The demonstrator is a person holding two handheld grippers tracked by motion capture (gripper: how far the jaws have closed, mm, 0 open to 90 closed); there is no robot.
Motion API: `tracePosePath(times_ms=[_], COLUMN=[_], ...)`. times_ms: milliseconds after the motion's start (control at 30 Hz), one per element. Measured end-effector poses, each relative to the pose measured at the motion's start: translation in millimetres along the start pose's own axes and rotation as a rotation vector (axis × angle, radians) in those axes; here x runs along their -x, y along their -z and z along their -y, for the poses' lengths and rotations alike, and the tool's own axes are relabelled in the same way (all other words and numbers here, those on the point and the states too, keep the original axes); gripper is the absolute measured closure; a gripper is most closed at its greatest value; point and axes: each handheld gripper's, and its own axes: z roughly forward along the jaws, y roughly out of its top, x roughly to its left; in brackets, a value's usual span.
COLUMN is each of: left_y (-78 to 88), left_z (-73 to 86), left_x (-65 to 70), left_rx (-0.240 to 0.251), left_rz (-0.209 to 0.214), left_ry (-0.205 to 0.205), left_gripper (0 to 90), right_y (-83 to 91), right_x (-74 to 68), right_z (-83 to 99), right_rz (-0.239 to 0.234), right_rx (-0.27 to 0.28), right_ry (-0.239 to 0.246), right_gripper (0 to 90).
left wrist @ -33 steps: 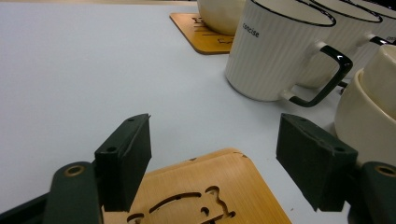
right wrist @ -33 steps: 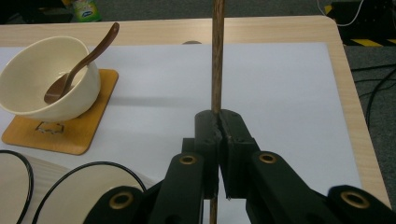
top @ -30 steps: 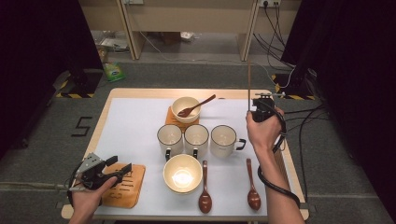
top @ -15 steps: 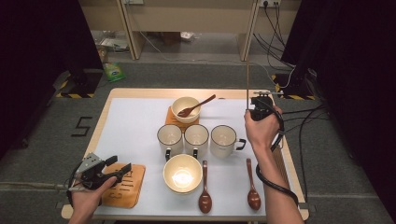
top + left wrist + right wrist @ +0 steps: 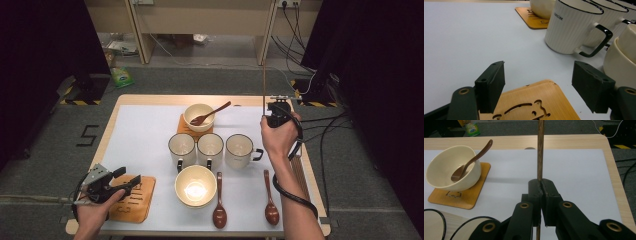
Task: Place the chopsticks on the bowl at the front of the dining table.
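Above the right rear part of the desk (image 5: 150,130), the right claw (image 5: 540,185) is clenched on a thin brown wooden stick, most likely a chopstick (image 5: 540,147), which stands nearly upright and pokes out both above and below the pads. At the near left corner the left claw (image 5: 537,86) is released, its jaws spread wide over the empty wooden coaster (image 5: 534,105), pressing on nothing

As I judge it, the step in hand is carrying that chopstick to its resting place, perhaps beside the two wooden spoons (image 5: 219,210) by the near bowl (image 5: 195,185), though the target cannot be told for sure. To do it well, keep the grip firm and centred, since a thin round stick can swivel between flat pads. Tip the wrist over slowly so the stick goes level before it nears the surface, rather than stabbing down tip first. Steer clear of the three mugs (image 5: 240,150) and their handles, and of the far bowl (image 5: 451,170) with its spoon on the other coaster. Let go only once the stick lies along the desk, or it may roll
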Motion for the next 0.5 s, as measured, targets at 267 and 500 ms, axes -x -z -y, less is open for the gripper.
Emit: tracePosePath(times_ms=[267, 500], left_y=[0.2, 0.1], left_z=[-0.1, -0.2], left_x=[-0.2, 0.1], left_rx=[0.001, 0.002], left_rz=[-0.001, 0.000], left_ry=[0.002, 0.001], left_gripper=[25.8, 25.8], right_y=[-2.2, -3.5], right_x=[-3.2, -4.6], right_z=[-2.1, -2.9], right_rz=[-0.003, -0.007], right_rx=[0.005, 0.008], right_ry=[0.006, 0.003], right_gripper=[86.4, 86.4])
